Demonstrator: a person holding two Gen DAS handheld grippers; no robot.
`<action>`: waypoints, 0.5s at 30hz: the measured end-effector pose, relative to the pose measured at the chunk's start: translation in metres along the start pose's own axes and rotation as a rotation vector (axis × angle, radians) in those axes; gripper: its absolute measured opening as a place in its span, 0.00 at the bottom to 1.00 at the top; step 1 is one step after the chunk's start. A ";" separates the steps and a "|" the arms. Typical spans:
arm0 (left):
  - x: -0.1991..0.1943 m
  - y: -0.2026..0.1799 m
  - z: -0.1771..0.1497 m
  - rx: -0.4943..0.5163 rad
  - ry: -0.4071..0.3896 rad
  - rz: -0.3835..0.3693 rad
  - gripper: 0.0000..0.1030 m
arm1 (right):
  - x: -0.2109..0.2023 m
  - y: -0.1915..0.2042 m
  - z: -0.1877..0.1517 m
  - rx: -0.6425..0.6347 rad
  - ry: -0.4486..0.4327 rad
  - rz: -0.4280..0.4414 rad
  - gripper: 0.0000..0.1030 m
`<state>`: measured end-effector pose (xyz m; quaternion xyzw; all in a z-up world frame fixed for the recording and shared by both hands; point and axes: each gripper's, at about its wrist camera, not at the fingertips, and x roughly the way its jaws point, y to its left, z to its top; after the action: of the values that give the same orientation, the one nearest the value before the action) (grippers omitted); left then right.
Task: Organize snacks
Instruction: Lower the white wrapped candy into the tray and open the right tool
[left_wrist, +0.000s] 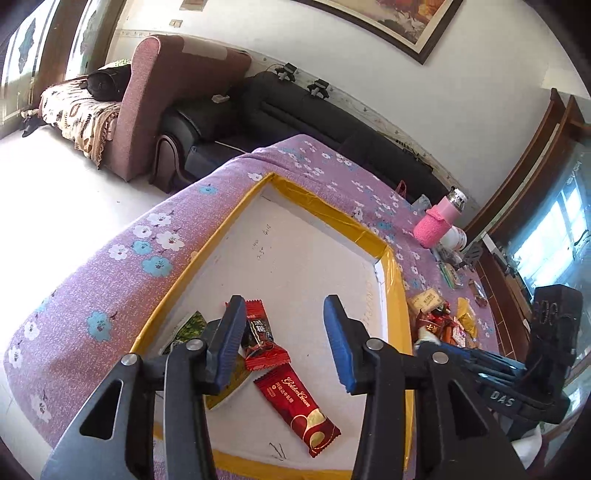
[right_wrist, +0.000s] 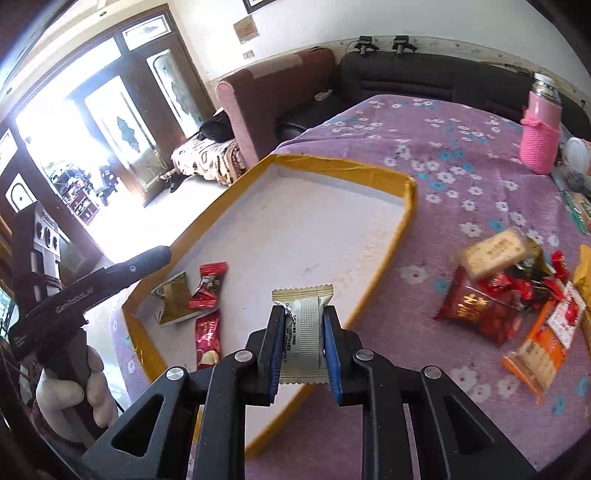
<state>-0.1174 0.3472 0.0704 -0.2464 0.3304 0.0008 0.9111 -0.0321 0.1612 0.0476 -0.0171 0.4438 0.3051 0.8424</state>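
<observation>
A shallow white tray with a yellow taped rim (left_wrist: 218, 236) (right_wrist: 404, 218) lies on the purple flowered tablecloth. In it lie a long red Golden Crown bar (left_wrist: 295, 402) (right_wrist: 208, 338), a small red candy (left_wrist: 264, 341) (right_wrist: 208, 284) and a green-gold packet (left_wrist: 190, 326) (right_wrist: 173, 299). My left gripper (left_wrist: 284, 339) is open and empty, hovering above these snacks. My right gripper (right_wrist: 301, 328) is shut on a silver-white snack packet (right_wrist: 304, 325), held over the tray's right rim. A pile of loose snacks (right_wrist: 513, 295) (left_wrist: 439, 321) lies on the cloth right of the tray.
A pink-sleeved bottle (right_wrist: 539, 136) (left_wrist: 437, 221) and a white jar (right_wrist: 578, 153) stand at the table's far right. A sofa (right_wrist: 424, 74) and a pink armchair (left_wrist: 155, 99) are behind the table. The left gripper's body (right_wrist: 92, 284) shows at the tray's left.
</observation>
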 end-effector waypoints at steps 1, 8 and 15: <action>-0.008 0.002 -0.002 -0.005 -0.017 0.001 0.48 | 0.007 0.009 0.000 -0.015 0.012 0.005 0.20; -0.034 0.021 -0.008 -0.055 -0.065 0.007 0.52 | 0.058 0.042 -0.006 -0.054 0.099 0.027 0.23; -0.042 0.018 -0.011 -0.075 -0.076 0.002 0.52 | 0.033 0.039 -0.003 -0.029 0.040 0.086 0.43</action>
<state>-0.1596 0.3651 0.0806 -0.2801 0.2956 0.0233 0.9130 -0.0409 0.2088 0.0302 -0.0164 0.4562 0.3473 0.8192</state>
